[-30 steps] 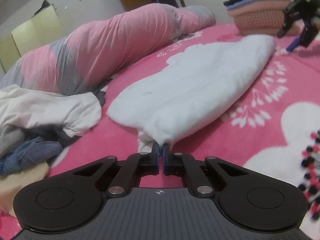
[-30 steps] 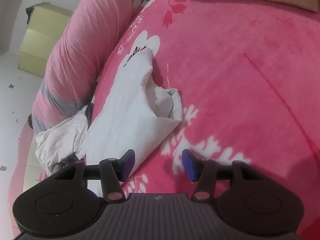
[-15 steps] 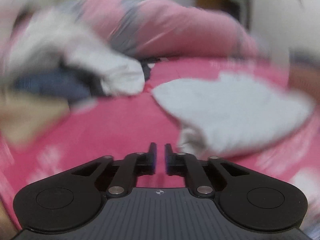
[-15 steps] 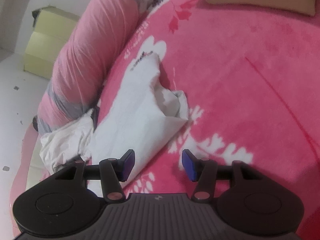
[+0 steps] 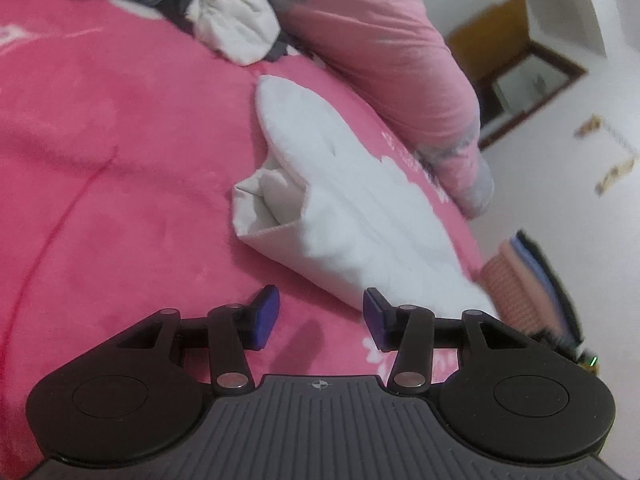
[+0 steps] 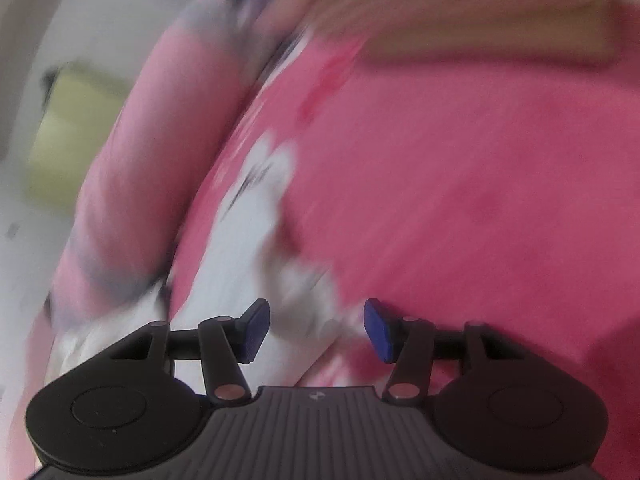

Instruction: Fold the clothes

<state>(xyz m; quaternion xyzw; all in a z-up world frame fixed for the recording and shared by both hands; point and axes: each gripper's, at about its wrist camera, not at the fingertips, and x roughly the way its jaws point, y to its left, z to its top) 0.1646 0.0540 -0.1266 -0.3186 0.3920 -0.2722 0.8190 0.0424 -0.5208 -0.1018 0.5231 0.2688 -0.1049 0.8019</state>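
What changed: A second before, the left gripper (image 5: 316, 314) had its blue tips pinched on the edge of the soft white garment (image 5: 352, 208). Now it had let go, and its tips stood wide apart.
What that meant: It looked like one fold was laid down and the person was getting ready for another grab. That is my guess.
White garment: It lay long and flat on the fuzzy pink bed blanket (image 5: 120, 168), with one end tucked under. It sat beside the long pink and grey pillow roll (image 5: 384, 40).
Left gripper: Spread wide, holding nothing, just in front of the garment's near edge.
Right gripper (image 6: 316, 330): Also spread wide and holding nothing. Its picture was very blurry, so it was moving fast over the white cloth.
Other clothes: A folded stack (image 5: 520, 280) sat past the garment; a messy pile (image 5: 232, 28) lay at the far end.
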